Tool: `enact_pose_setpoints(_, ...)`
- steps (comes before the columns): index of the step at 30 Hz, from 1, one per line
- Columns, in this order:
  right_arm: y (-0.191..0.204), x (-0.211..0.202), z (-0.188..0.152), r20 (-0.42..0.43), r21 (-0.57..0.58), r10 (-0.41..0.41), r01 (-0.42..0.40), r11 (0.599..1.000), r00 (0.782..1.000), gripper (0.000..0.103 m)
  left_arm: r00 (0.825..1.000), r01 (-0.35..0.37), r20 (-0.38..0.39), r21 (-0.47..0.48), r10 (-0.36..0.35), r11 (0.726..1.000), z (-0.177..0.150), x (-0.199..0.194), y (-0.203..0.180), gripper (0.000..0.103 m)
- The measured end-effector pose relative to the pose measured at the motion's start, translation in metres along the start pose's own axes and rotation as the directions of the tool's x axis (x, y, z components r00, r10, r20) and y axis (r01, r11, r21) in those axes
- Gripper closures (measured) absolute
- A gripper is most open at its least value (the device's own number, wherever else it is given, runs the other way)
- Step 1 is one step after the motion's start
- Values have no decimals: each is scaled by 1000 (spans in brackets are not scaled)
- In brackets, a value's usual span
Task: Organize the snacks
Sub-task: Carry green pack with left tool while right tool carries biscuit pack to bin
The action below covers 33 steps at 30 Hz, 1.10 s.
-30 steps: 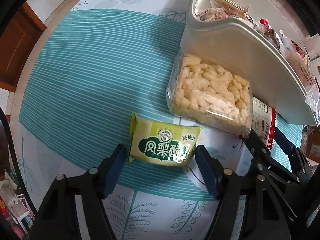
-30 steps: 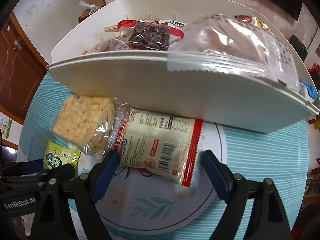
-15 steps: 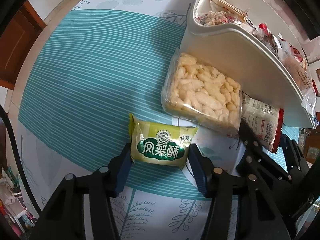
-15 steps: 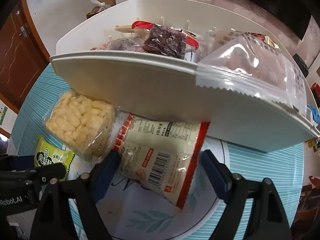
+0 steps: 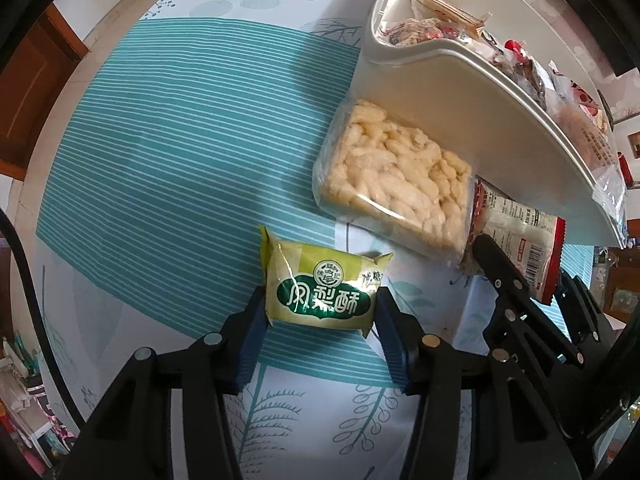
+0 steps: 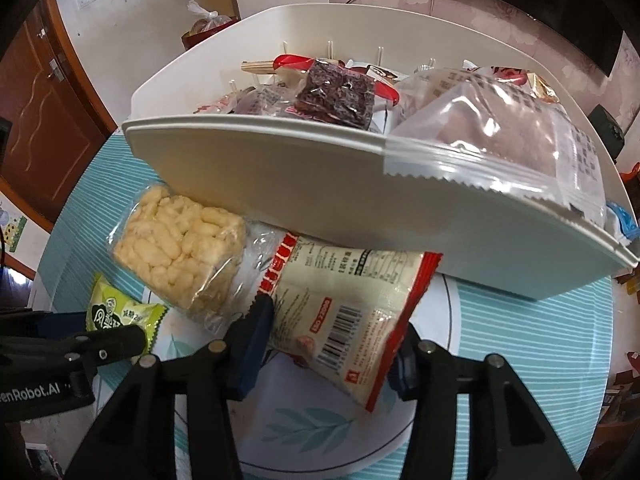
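While your left gripper (image 5: 320, 316) closes, pads touching the green pastry packet (image 5: 324, 292) at lower centre. Your right gripper (image 6: 332, 340) is closing around the red-edged packet (image 6: 344, 312); both pads touch it.

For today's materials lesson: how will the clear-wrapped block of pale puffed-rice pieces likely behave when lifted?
The clear-wrapped block of pale puffed-rice pieces probably feels light, being airy puffed pieces. It likely stays fairly stiff, since it holds a slab shape. The glossy film may slip, and hard squeezing could crumble it.
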State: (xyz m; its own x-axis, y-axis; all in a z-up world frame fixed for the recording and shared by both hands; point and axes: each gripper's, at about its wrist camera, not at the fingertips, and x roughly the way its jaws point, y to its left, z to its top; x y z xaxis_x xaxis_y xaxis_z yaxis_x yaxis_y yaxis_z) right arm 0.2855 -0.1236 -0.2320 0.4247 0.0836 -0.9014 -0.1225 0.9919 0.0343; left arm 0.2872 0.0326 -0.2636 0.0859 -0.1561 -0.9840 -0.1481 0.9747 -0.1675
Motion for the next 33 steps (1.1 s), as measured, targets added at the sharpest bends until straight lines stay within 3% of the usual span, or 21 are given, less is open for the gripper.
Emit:
enact_pose_setpoints(5,-3,-9,-9,-8,0,7,-7,1000,1000,55,1000,-1,11,7,0,1000,3,-18,5,52)
enact_pose_setpoints(18,-6,-50,-23,16,-43,72,-72,997,997,55,991,-12,131,78,1,997,21,-89,-5,52)
enact_pose_setpoints(28,-14,-107,-10,117,-68,107,-100,993,987,55,963,-21,270,148,-20,989,39,-142,-35,52)
enact_pose_setpoints(33,-24,-119,8,167,-81,93,-81,993,982,55,938,15,336,201,-83,980,50,-161,-52,52)
